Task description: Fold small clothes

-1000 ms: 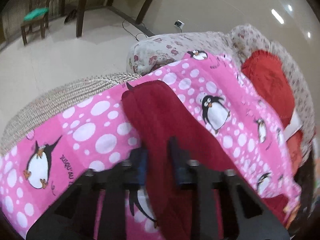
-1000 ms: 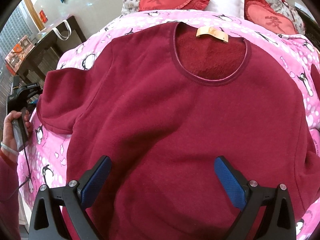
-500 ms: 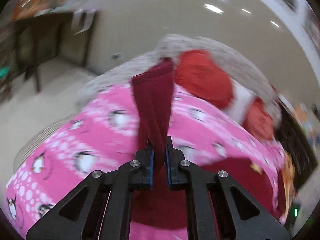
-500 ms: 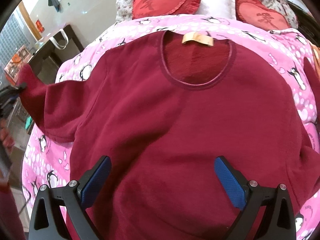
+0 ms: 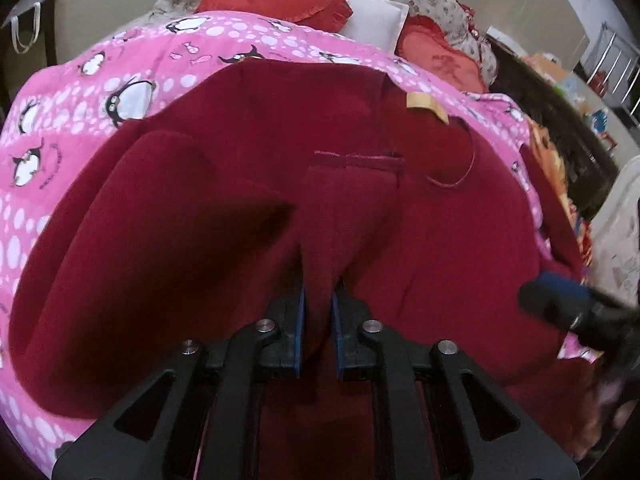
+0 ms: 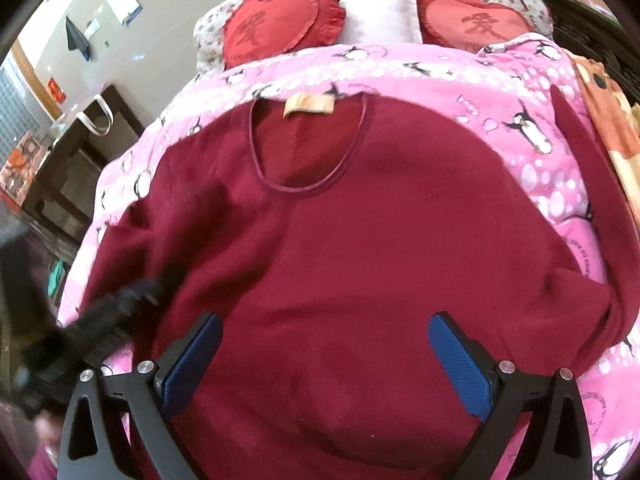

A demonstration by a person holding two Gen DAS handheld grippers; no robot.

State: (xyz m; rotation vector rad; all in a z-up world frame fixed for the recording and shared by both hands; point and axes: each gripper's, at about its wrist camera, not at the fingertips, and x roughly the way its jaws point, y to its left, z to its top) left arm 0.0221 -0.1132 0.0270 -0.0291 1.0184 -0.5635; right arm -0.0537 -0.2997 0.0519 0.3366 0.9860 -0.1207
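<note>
Left wrist: left gripper [image 5: 318,304] easing apart, pads pinching sleeve [image 5: 344,208] over sweater [image 6: 360,248]; right gripper [image 6: 325,354] wide, empty.

bed [image 6: 500,80] w/ pink penguin blanket | on it: maroon sweater [image 6: 360,260], 2 red heart cushions [image 6: 276,24], white pillow [image 6: 380,12]

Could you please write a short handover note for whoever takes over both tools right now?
Left tool: pads on the sweater's left sleeve, jaws just opening, sleeve carried in over the chest.
Right tool: open, empty, above the hem.
Maroon sweater lies face up on the pink penguin blanket, neck label at the far end.
Done: first sleeve nearly folded in.
Left: release it, fold the other sleeve, then the body.
</note>
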